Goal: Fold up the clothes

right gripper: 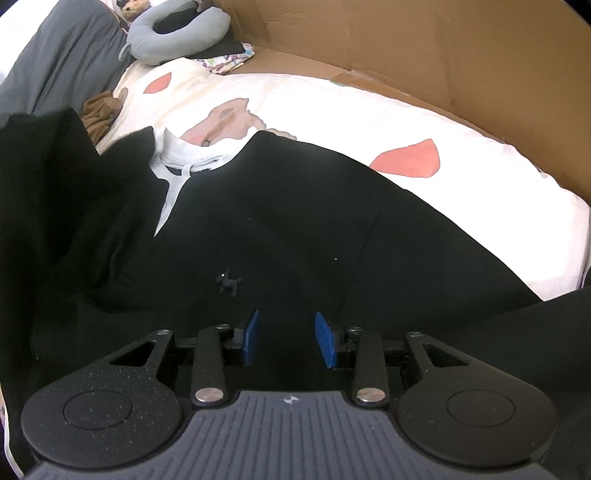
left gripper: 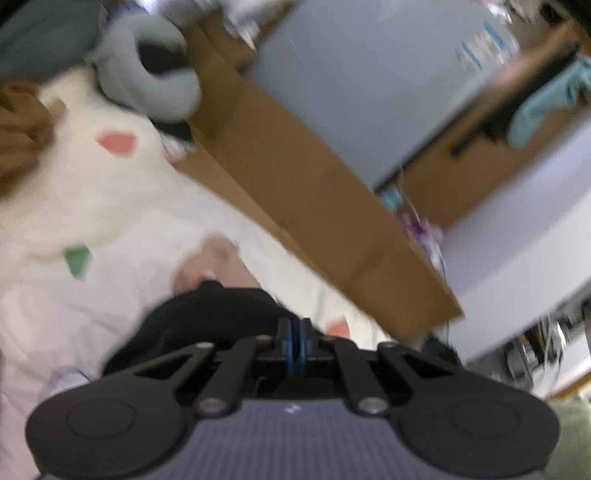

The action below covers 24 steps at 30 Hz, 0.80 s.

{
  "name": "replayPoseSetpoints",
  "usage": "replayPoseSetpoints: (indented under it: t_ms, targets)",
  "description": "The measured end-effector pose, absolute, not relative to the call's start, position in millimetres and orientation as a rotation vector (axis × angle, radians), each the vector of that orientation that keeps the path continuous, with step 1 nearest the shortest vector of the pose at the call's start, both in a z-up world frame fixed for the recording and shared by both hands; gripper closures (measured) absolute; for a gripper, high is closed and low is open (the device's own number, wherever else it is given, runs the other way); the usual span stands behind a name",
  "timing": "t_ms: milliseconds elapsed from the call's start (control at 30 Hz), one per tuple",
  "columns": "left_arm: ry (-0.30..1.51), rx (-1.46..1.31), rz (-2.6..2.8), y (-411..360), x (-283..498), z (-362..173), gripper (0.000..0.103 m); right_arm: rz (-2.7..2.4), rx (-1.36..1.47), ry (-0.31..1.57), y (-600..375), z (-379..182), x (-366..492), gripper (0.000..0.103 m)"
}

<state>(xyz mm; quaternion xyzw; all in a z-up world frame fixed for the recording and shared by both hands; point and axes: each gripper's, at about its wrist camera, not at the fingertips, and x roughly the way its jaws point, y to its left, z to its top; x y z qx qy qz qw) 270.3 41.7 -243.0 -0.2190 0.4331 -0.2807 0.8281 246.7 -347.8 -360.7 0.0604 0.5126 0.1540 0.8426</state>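
Folding is underway on a bed w/ a white duvet (right gripper: 332, 107) printed w/ coral and green patches. In the right wrist view, a black jacket (right gripper: 295, 221) w/ a white collar (right gripper: 184, 157) lies spread across the duvet, filling most of the frame; its far-left side is heaped up in a raised fold, likely one panel being brought over the body. A small dark dog emblem (right gripper: 229, 284) sits on the chest. The right gripper (right gripper: 286, 338) points steeply down at the jacket front, blue pads set partway apart w/ nothing pinched btwn them; it hangs just over the cloth, and whether the tips touch it can't be told. It looks placed to steady or pin the garment while the other side is worked. The left wrist view is motion-blurred and tilted. The left gripper (left gripper: 294, 345) has its blue pads pressed together, and a bunch of black fabric (left gripper: 207, 317) rises right in front of the tips, so it prob. has a thin edge of the jacket pinched, though blur hides the exact contact. A brown cardboard sheet (right gripper: 406, 48) stands along the bed's far edge like a low wall. At the head end sit a grey U-shaped neck pillow (right gripper: 177, 29) and a grey blanket (right gripper: 55, 55), well apart from the jacket. Judged progress: early, first fold not yet laid flat.
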Motion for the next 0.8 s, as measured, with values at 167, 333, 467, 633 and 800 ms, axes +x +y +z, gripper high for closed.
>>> replayPoseSetpoints:
  t_ms: [167, 333, 467, 633, 800]
  targets:
    - [1.06, -0.417, -0.691, 10.6, 254.7, -283.0, 0.1, 0.322, 0.134, 1.085, -349.5, -362.6, 244.6, 0.063]
    - [1.148, -0.403, -0.7, 1.1, 245.1, -311.5, 0.099, 0.315, 0.148, 1.094, -353.9, -366.5, 240.7, 0.063]
    - [1.198, -0.411, -0.688, 3.5, 240.8, -324.5, 0.097, 0.316, 0.152, 1.097, -354.8, -367.1, 238.5, 0.063]
    - [1.21, -0.408, -0.661, 13.4, 232.9, -324.6, 0.088, 0.33, 0.159, 1.091, -352.4, -363.8, 236.7, 0.063]
    - [1.204, -0.426, -0.641, 32.8, 227.4, -312.7, 0.078, 0.377, 0.148, 1.082, -341.6, -359.1, 233.7, 0.063]
